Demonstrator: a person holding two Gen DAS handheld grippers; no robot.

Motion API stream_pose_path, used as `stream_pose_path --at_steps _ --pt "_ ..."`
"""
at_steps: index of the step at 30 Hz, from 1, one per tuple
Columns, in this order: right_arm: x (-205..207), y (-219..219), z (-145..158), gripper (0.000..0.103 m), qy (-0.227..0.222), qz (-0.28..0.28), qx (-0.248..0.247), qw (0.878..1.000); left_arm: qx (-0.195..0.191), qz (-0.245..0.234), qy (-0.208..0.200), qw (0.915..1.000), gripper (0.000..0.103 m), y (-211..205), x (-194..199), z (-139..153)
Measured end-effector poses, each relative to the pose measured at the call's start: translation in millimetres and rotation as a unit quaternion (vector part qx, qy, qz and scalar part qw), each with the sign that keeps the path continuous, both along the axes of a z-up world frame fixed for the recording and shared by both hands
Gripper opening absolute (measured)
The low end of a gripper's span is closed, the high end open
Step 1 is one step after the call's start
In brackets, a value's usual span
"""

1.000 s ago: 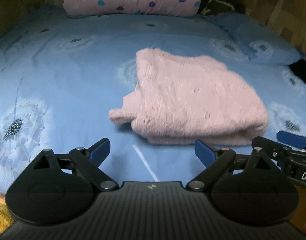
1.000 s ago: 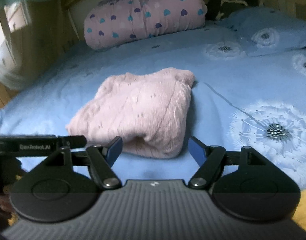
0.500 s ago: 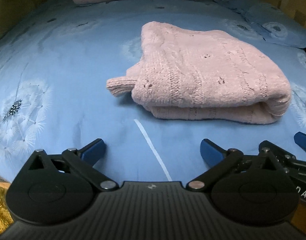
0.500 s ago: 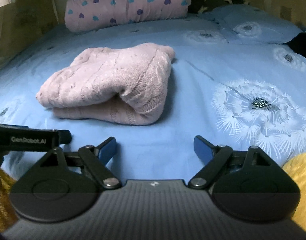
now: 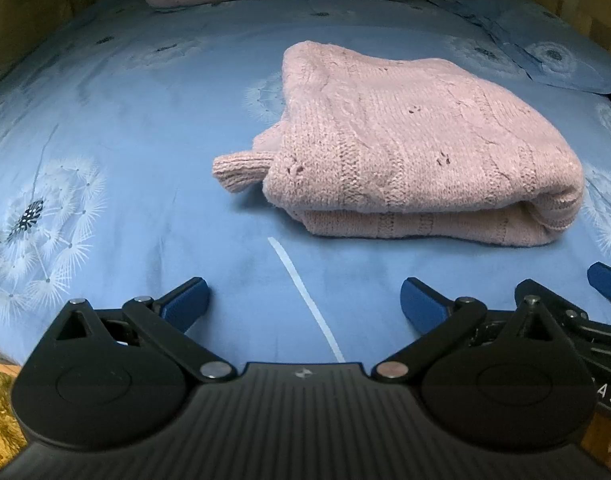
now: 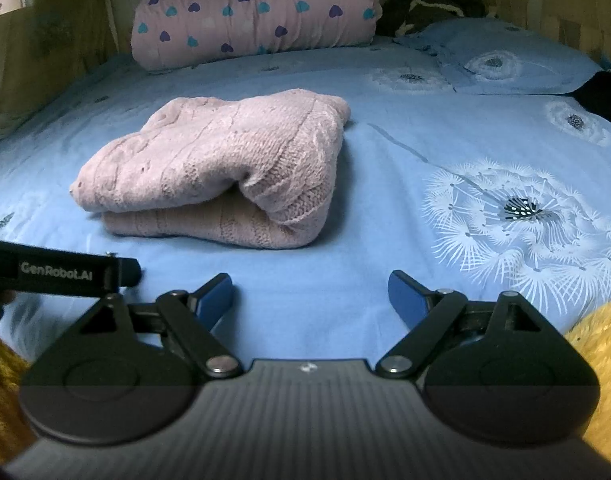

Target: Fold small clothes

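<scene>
While the pink sweater lies doubled over on the blue bedsheet, both grippers sit low near the bed's front edge, short of it and touching nothing. The left gripper has its fingers spread wide, with only bare sheet and a white printed line between them. The right gripper has just been opening its jaws, and they too stand apart with nothing between them; the sweater lies well ahead and a little to its left.

By the look of it, the fold itself is made and let go: the top layer rests on the bottom one, with the rounded crease at the sweater's right end. One ribbed cuff pokes out at the left side (the only untidy bit visible).

If anything remains, I judge it to be tidying. The left gripper is the nearer one to that cuff and would need to move forward, close on the cuff alone, and tuck it under the top layer without dragging the stack askew. Loose, thick knit tends to spring open, so a gentle press afterwards may help.
</scene>
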State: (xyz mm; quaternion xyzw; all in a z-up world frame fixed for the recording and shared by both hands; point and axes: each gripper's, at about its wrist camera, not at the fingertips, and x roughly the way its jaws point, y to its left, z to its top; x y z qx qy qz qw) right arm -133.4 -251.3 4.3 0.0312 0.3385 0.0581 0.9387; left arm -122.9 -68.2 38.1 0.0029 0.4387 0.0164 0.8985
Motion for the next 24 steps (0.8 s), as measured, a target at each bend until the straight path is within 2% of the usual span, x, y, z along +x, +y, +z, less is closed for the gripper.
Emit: stream_pose_path --at_steps 15,24 --pt "0.1 0.6 -0.4 0.087 0.0 -0.001 0.001 1.0 0.018 -0.003 -0.006 0.9998 0.103 -6.6 -1.7 0.3" --pt "0.4 0.4 -0.3 0.088 0.0 -0.001 0.001 1.0 0.017 -0.005 -0.007 0.9998 0.103 -4.9 -2.3 -1.0"
